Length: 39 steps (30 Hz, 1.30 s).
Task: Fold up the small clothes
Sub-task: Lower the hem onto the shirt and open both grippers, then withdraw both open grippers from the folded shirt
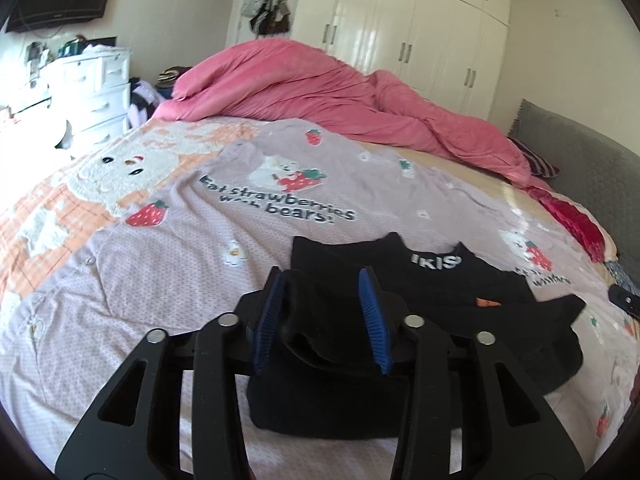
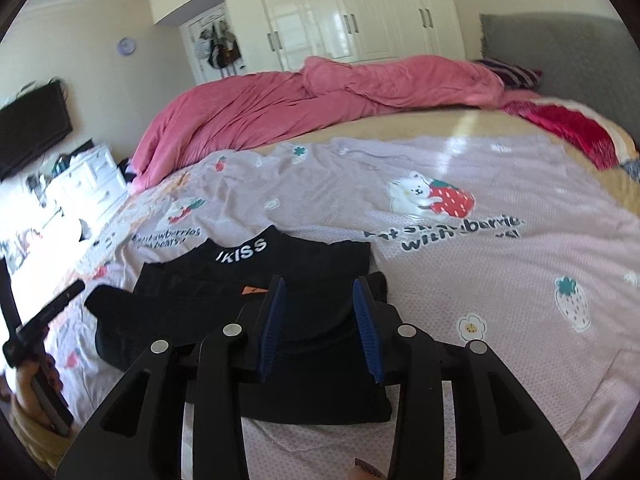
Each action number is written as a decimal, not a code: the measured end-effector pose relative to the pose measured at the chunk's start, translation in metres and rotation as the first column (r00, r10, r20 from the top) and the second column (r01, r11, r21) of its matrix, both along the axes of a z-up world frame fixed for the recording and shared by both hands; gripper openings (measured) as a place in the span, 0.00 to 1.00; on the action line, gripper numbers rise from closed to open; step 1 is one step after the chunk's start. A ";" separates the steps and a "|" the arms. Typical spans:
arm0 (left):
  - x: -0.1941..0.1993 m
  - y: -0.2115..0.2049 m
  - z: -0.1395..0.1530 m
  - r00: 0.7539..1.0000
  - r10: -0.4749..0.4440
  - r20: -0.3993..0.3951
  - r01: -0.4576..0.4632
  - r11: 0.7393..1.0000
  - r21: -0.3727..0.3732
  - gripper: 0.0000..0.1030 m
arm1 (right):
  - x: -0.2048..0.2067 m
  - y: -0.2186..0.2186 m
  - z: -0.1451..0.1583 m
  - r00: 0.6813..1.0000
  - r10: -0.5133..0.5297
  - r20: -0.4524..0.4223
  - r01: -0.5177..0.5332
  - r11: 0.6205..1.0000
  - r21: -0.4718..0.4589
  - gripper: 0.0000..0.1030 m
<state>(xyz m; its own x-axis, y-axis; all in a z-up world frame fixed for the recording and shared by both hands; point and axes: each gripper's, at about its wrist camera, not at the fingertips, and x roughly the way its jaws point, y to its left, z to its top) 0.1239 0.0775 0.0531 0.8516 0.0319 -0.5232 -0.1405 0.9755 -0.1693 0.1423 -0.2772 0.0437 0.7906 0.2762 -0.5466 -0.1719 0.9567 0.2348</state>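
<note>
A small black garment [image 1: 440,280] with white letters on its waistband lies partly folded on the lilac bedsheet [image 1: 160,264]. It also shows in the right wrist view [image 2: 248,276]. My left gripper [image 1: 322,280] is open, its blue pads on either side of a raised black fold at the garment's left end. My right gripper [image 2: 320,284] is open over the garment's right end, with the black cloth lying between and under its pads. The left gripper's body [image 2: 48,316] shows at the left edge of the right wrist view.
A pink duvet [image 1: 320,92] is heaped along the far side of the bed. A red cloth [image 2: 568,128] and grey headboard [image 2: 560,52] are at the right. White drawers [image 1: 96,88] stand left of the bed, and white wardrobes [image 1: 420,28] stand behind.
</note>
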 end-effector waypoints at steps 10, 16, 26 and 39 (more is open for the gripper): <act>-0.007 -0.051 -0.036 0.965 -0.206 -0.160 0.208 0.978 -0.003 0.13 | -0.015 0.041 -0.022 0.987 0.152 -0.047 -0.157 0.980 -0.122 0.32; -0.002 -0.062 -0.063 0.948 -0.199 -0.249 0.217 0.975 0.046 0.14 | -0.016 0.055 -0.050 0.974 0.195 -0.119 -0.211 0.967 -0.142 0.32; 0.024 -0.071 -0.073 0.938 -0.173 -0.299 0.221 0.966 0.136 0.22 | 0.011 0.064 -0.091 0.965 0.160 -0.209 -0.204 0.956 -0.209 0.33; 0.083 -0.064 -0.067 0.940 -0.137 -0.313 0.171 0.982 0.084 0.34 | 0.059 0.069 -0.091 0.969 0.134 -0.208 -0.177 0.962 -0.207 0.33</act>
